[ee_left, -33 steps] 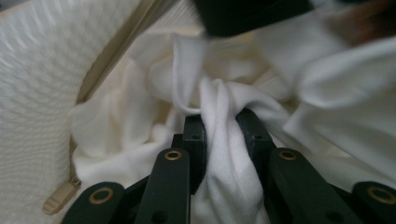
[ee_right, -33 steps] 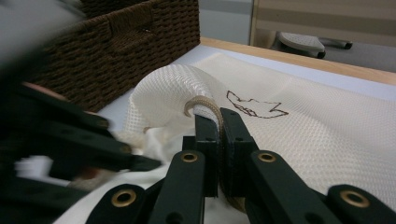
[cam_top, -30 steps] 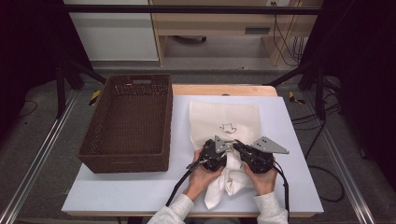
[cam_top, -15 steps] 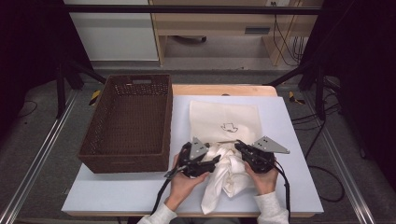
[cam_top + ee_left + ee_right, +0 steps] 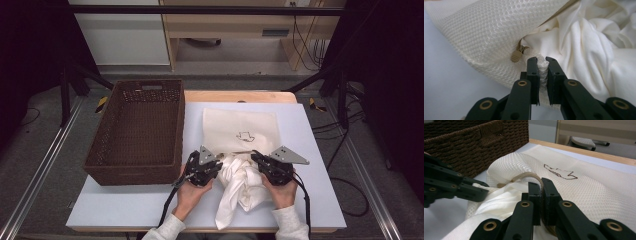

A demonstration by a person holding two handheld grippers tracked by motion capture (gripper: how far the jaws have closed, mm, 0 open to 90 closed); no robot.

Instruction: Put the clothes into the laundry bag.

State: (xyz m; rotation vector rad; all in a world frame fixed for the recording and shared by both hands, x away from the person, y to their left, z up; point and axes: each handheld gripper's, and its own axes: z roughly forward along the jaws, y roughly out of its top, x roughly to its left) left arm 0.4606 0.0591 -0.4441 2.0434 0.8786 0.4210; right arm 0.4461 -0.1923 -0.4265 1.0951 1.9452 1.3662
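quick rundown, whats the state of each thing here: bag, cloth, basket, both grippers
mesh bag: flat on the table, mouth unzipped at the near end
white cloth: bunched, partly inside the bag's mouth, rest spilling toward the person
wicker basket: upright, nothing in it
left gripper: jaws just closed, pinching the bag's mesh edge
right gripper: shut on the bag's zipper edge

A cream mesh laundry bag (image 5: 240,131) lies flat on the white table (image 5: 125,207), a small dark outline printed on it, with a white garment (image 5: 239,187) bunched at its near opening and trailing toward the table's near edge. The left gripper (image 5: 216,167) and right gripper (image 5: 257,159) sit at either side of that opening, each held in a hand. A dark brown wicker basket (image 5: 137,132) stands just left of the bag.
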